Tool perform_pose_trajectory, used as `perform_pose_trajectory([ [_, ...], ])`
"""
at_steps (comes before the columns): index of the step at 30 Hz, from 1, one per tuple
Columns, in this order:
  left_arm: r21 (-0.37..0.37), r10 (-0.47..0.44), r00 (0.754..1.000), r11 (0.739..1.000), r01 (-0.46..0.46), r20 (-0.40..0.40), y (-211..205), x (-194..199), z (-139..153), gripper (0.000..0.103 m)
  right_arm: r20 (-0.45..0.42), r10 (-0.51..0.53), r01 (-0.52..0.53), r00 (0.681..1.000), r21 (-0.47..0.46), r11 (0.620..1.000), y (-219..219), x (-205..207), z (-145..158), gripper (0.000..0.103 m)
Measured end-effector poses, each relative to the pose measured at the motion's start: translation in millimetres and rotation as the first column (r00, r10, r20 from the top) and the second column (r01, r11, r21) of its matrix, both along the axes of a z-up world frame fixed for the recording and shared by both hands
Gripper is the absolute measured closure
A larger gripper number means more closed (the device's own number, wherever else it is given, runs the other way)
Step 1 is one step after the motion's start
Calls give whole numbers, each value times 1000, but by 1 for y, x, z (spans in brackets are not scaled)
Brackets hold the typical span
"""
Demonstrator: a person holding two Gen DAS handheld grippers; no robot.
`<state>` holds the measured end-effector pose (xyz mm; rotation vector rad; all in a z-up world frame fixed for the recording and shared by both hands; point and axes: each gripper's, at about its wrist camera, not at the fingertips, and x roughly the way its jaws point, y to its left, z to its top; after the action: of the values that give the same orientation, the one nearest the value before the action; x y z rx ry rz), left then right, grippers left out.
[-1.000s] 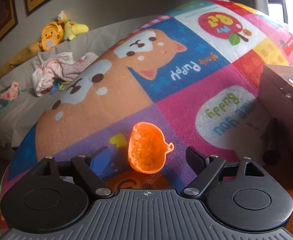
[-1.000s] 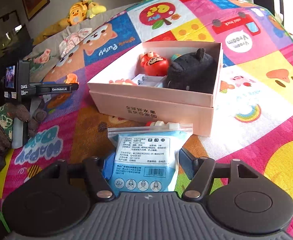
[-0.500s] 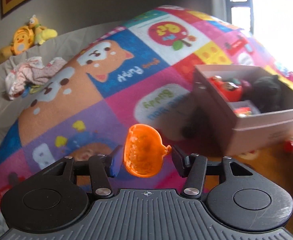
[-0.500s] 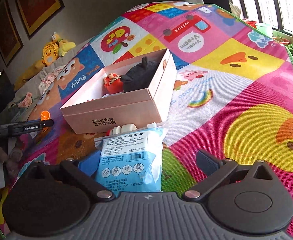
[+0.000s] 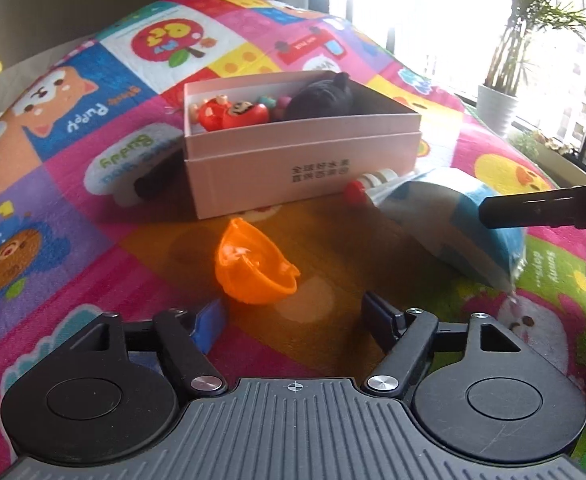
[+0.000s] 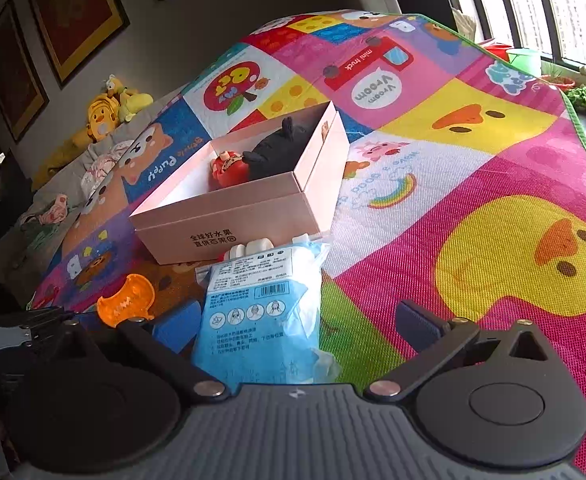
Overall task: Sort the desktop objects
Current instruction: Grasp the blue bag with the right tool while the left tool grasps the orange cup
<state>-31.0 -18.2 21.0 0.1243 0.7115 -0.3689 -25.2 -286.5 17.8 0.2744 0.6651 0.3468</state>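
Orange shell is seen lying tilted, hollow side up, on the mat, just ahead of the left gripper. Left jaws are opening; the shell sits ahead of the blue pads, not pressed by either, so it is released. In the right wrist view the same shell is seen beside the left gripper's tip.

Right gripper is spread wide. A blue packet lies flat on the mat between its fingers, nearer the left pad; whether that pad touches the packet cannot be told, and the right finger stands well clear. No grip on it. In the left wrist view the packet is seen beyond the right gripper's dark bar.

Pink box stands open on the mat beyond both grippers. Inside it: red toys toward one end, a black plush beside them. A red-and-white item lies against the box's front wall, touching the packet's top edge; its kind cannot be made out.

Background noted: yellow plush toys by the wall, framed pictures above.
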Motion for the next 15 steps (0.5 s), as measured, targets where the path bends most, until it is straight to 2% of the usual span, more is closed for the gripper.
perform_pose_trajectory([
  [5,-83,-73,997,994,72,-2,-2,-6,6,19,-4,-28,28,1000,9,1000,-2,-1,-1,0],
  [9,-18,-44,995,999,46,88,1,-8,17,8,-19,-38,39,999,27,999,-5,1,-3,0],
  [15,18,-7,996,1000,6,91,10,11,18,8,-22,-37,38,999,32,999,-4,1,-5,0],
])
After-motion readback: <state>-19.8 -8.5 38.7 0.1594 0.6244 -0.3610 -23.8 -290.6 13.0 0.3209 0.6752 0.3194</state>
